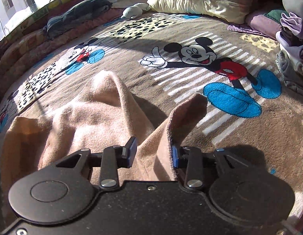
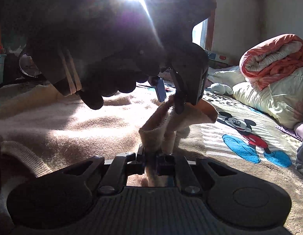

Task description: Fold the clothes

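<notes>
I have the beige garment (image 1: 104,113) on the Mickey blanket (image 1: 190,29). My left gripper (image 1: 153,154) stands wide open around a fold; my right gripper (image 2: 151,160) pinches its edge. Next, I judge, close left and lift.

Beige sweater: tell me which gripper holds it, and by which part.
The right gripper is shut on a raised fold of the beige sweater. The left gripper is open, with a fold edge between its jaws, not pinched.
</notes>
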